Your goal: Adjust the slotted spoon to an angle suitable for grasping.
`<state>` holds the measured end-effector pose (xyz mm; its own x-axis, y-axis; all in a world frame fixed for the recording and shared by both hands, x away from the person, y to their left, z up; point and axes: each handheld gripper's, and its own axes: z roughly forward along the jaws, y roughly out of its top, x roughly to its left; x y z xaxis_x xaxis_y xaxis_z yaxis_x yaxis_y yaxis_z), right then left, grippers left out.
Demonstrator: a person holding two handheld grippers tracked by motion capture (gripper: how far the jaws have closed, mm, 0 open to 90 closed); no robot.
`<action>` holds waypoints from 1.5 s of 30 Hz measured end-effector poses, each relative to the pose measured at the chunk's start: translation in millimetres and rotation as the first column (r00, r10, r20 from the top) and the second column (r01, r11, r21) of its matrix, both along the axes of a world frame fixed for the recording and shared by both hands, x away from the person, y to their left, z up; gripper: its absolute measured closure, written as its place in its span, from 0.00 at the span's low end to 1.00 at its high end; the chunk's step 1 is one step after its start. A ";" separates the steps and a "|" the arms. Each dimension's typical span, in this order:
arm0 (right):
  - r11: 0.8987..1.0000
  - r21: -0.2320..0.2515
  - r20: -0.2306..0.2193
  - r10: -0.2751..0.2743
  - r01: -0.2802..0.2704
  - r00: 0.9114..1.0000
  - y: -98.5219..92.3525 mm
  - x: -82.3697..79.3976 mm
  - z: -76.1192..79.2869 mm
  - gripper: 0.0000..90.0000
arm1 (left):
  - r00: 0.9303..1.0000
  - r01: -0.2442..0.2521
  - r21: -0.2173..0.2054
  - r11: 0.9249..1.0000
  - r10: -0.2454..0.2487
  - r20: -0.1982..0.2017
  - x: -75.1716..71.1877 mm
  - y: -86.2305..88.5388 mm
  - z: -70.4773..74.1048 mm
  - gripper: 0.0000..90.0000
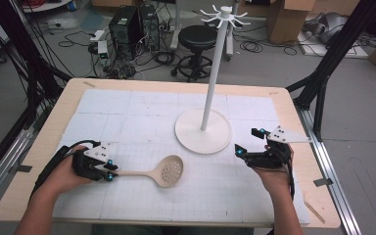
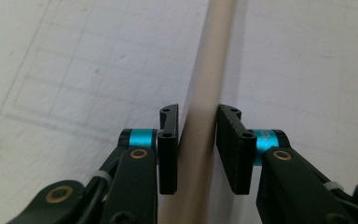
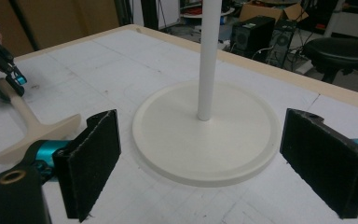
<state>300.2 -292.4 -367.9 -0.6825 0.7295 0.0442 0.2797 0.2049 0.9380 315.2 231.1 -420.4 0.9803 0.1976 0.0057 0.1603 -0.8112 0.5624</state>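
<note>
The slotted spoon [image 1: 162, 171] lies flat on the white gridded mat [image 1: 142, 115], near the front of the table [image 1: 73, 90] and a little left of centre, its perforated bowl pointing right and its long beige handle running left. The left gripper [image 1: 111, 171] is clenched on the end of that handle: in the left gripper view the handle [image 2: 205, 107] passes straight up between the two black pads [image 2: 233, 149], and both pads sit against its sides. The person's left hand [image 1: 66, 171] carries this gripper low over the mat.

To the right and a little farther off stands the white rack [image 1: 210, 83], a tall pole on a round base [image 1: 203, 132], with a ring of hooks at the top (all bare). The spoon's bowl lies just near-left of the base, apart from it.

Beyond the base, at the right of the table, the right gripper [image 1: 248, 142] rests in the right hand [image 1: 274, 176] with its jaws spread wide, nothing between them; its own view looks across the base [image 3: 209, 140].
</note>
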 end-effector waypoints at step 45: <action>0.999 0.031 0.014 -0.006 0.005 1.000 -8.8 -1.4 3.4 0.12 | 1.000 -0.007 -0.173 0.985 0.009 0.012 -8.8 -32.1 -9.4 0.61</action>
<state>298.8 -301.2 -364.5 -0.6793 0.7316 0.0574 0.2675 0.1740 0.9477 306.4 199.0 -429.8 0.9787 0.2045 -0.0169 0.1583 -0.7002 0.6961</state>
